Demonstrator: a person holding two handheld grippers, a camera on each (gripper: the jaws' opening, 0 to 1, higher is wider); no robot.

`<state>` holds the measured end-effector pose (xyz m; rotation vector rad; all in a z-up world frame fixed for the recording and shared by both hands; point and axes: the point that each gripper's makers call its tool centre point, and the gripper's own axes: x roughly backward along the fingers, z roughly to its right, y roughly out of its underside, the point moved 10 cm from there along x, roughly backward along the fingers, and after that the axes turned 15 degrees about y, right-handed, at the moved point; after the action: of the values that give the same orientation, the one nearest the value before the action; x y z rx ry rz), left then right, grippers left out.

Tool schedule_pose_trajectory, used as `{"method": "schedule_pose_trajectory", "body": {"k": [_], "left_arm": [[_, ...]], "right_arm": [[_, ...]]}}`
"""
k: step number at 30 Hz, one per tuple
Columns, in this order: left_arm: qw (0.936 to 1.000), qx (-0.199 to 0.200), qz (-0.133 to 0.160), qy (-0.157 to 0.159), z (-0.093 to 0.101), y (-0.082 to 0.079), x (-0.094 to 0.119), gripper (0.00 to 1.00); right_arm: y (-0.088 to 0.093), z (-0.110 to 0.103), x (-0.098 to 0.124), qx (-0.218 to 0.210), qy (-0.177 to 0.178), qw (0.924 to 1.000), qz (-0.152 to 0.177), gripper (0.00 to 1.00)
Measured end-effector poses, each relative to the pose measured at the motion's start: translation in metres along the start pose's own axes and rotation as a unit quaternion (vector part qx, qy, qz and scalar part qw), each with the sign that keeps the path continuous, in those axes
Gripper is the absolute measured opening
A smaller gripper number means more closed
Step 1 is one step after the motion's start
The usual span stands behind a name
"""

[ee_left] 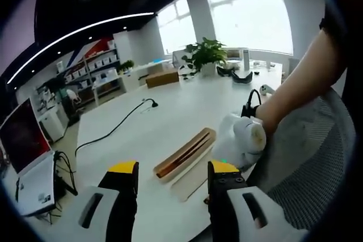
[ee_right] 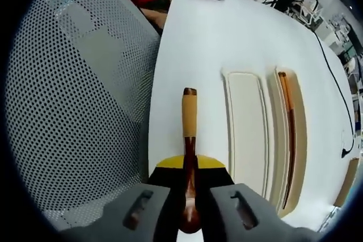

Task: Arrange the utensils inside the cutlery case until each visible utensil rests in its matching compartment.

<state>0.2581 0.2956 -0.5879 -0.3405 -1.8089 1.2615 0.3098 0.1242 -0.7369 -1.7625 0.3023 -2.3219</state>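
Up close, the right hand-held gripper (ee_right: 189,188) pinches one wooden-handled utensil (ee_right: 189,140) between its two jaws, the handle pointing away over the white tabletop (ee_right: 227,32). Just beyond and to the side lies the cutlery case (ee_right: 266,140), in two parts: one pale tray lying open and one brown part holding a single long dark utensil (ee_right: 290,134). A mesh chair back (ee_right: 74,100) stands beside the tabletop edge. The left hand-held gripper (ee_left: 173,177) has its two yellow-tipped jaws spread apart with nothing between them, hovering above the tabletop short of the case. Farther off stand one potted plant (ee_left: 205,54) and one black cable (ee_left: 116,126).
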Motion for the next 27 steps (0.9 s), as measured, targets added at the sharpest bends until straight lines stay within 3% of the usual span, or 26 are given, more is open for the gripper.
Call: {"method": "schedule_pose_trajectory", "body": {"k": [27], "left_arm": [[1.0, -0.001, -0.006, 0.003, 0.0009, 0.0008, -0.0007, 0.5]], "right_arm": [[0.0053, 0.0023, 0.0048, -0.008, 0.006, 0.9999, -0.007, 0.0]]}}
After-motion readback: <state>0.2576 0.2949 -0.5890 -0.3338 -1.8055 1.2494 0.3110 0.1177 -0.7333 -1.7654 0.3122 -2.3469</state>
